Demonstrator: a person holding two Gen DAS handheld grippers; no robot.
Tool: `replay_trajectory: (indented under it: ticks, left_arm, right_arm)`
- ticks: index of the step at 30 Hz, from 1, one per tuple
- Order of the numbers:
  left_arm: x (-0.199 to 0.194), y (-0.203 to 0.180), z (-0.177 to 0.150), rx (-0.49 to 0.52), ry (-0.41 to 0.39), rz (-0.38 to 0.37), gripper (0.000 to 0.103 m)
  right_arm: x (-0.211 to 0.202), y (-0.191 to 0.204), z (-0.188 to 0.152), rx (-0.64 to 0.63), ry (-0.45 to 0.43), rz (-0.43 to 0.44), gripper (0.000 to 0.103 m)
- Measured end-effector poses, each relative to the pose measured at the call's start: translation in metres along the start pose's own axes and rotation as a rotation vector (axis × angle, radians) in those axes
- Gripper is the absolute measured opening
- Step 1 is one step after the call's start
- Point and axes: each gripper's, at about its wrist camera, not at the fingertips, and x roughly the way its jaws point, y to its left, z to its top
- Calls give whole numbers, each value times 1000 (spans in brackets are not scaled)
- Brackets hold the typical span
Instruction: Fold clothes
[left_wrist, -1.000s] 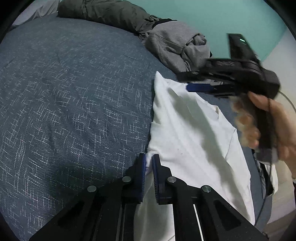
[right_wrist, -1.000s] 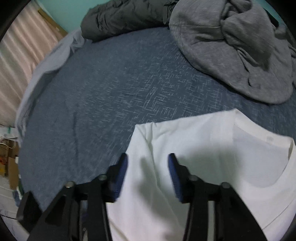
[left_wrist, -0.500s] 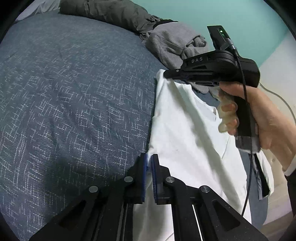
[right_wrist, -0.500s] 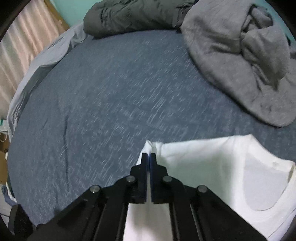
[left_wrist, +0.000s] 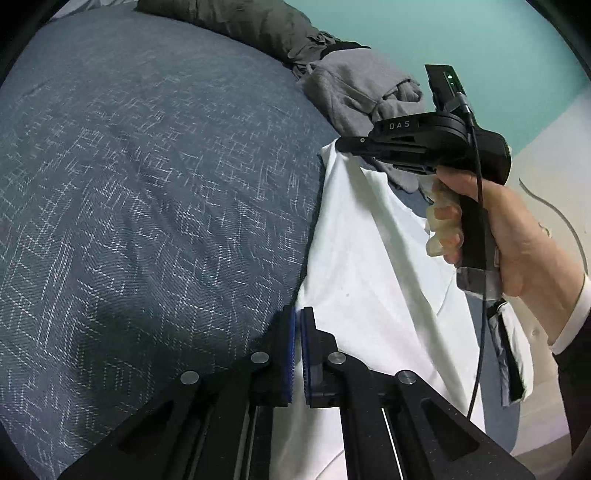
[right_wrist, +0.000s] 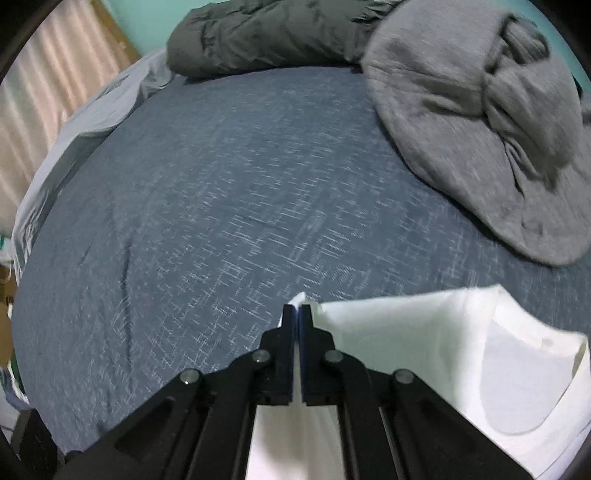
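A white T-shirt (left_wrist: 369, 258) lies on the blue-grey bedspread (left_wrist: 147, 184), folded lengthwise, its neckline (right_wrist: 517, 373) toward the far end. My left gripper (left_wrist: 297, 317) is shut on the shirt's near left edge. In the left wrist view a hand holds the right gripper (left_wrist: 341, 146), which pinches the shirt's far left corner and lifts it slightly off the bed. In the right wrist view my right gripper (right_wrist: 298, 314) is shut on that white corner, with fabric poking out beyond the fingertips.
A crumpled grey sweatshirt (right_wrist: 480, 129) and a dark olive garment (right_wrist: 258, 40) lie at the bed's far side against a teal wall (left_wrist: 498, 44). A pale sheet (right_wrist: 96, 122) hangs at the left edge of the bedspread (right_wrist: 221, 206). A person's sleeve (left_wrist: 569, 332) is at the right.
The right gripper came down from open above the shirt, shut on its far left corner and has raised it a little. The left gripper stayed shut on the near edge.
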Motion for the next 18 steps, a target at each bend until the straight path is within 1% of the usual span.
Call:
replay_trajectory:
  ticks: [7,12,14,15,16,18]
  left_arm:
    - [-3,3,-1,-10,5,-5,3]
    - [-5,5,-1,3,9,4,3]
    - [-7,6,-2,-3,8,0,3]
    - [-7,7,-3,-5,9,-2,3]
    - [-8,7,-5,-7,8,-4,3]
    - [-9,10,-4,-6,7,-1,3]
  right_arm:
    - [-6,-1,6,-15,-21,5,2]
    - [-12,-3,12,-19,-37,6,2]
    - [-16,-4,13,-21,-43,3,11]
    - [-19,-7,12,-25,-45,-1,20]
    - [-22,-10,10,-23,-49,11,24]
    - [-23,-12,5,-19,-43,48,24]
